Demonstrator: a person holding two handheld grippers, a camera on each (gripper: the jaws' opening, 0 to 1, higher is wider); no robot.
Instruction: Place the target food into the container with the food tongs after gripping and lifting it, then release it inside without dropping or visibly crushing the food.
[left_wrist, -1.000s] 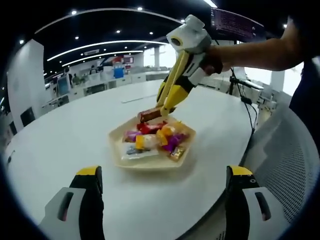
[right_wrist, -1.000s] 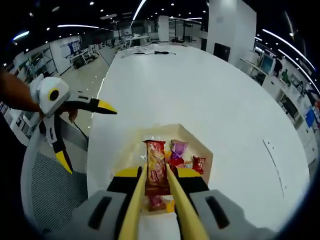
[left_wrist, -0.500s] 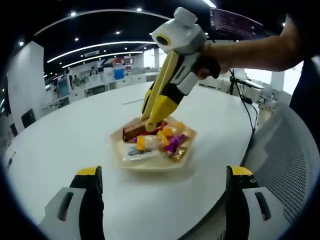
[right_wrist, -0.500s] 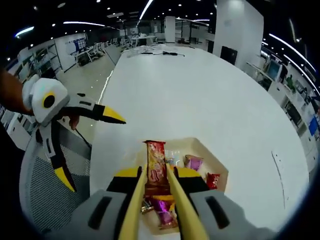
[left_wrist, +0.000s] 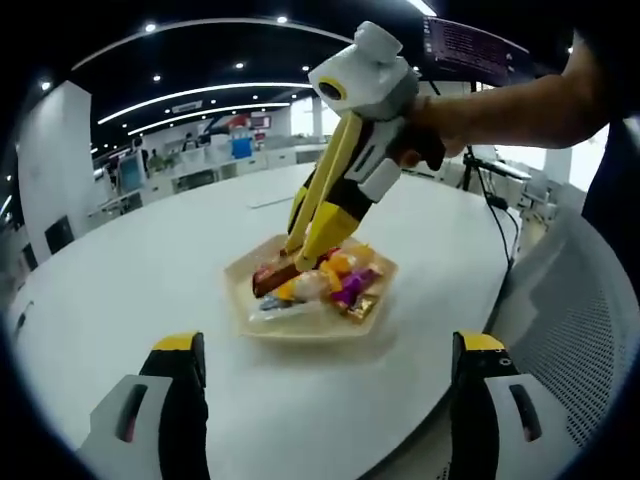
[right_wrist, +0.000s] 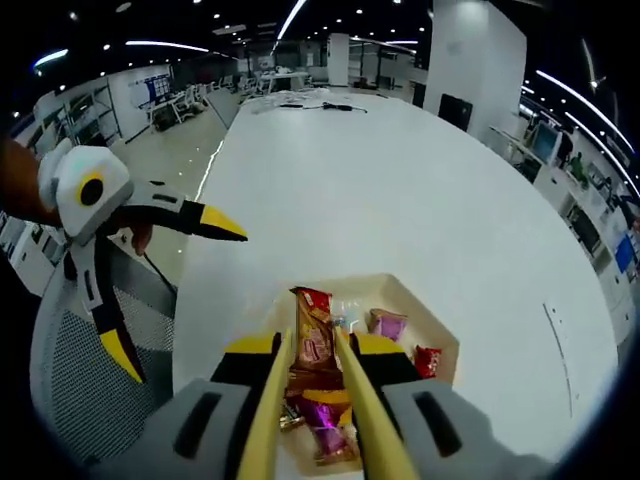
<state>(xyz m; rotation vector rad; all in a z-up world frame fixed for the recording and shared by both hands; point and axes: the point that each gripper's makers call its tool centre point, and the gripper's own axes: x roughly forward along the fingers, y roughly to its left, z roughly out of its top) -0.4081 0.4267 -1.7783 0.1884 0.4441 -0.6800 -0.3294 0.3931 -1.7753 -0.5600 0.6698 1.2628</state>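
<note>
A beige tray (left_wrist: 250, 318) of several wrapped snacks sits on the white round table (left_wrist: 130, 270). My right gripper (left_wrist: 335, 215) reaches down over it from the upper right, shut on yellow food tongs (left_wrist: 310, 235). The tong tips pinch a red-brown snack bar (left_wrist: 270, 278), tilted low over the tray's left side among the other snacks. In the right gripper view the bar (right_wrist: 314, 330) lies between the tongs (right_wrist: 345, 400) above the tray (right_wrist: 435, 325), with my right gripper (right_wrist: 313, 347) around them. My left gripper (left_wrist: 329, 345) stands open near the table's edge, holding nothing.
A grey mesh chair (left_wrist: 575, 320) stands at the table's edge beside the tray. The left gripper (right_wrist: 172, 290) hovers open over that chair (right_wrist: 70, 380) in the right gripper view. White tabletop (right_wrist: 400, 190) stretches far beyond the tray. A person's arm (left_wrist: 520, 100) holds the right gripper.
The right gripper has swung left and lowered the tongs, bringing the snack bar down into the tray's left side. The left gripper has stayed put.
</note>
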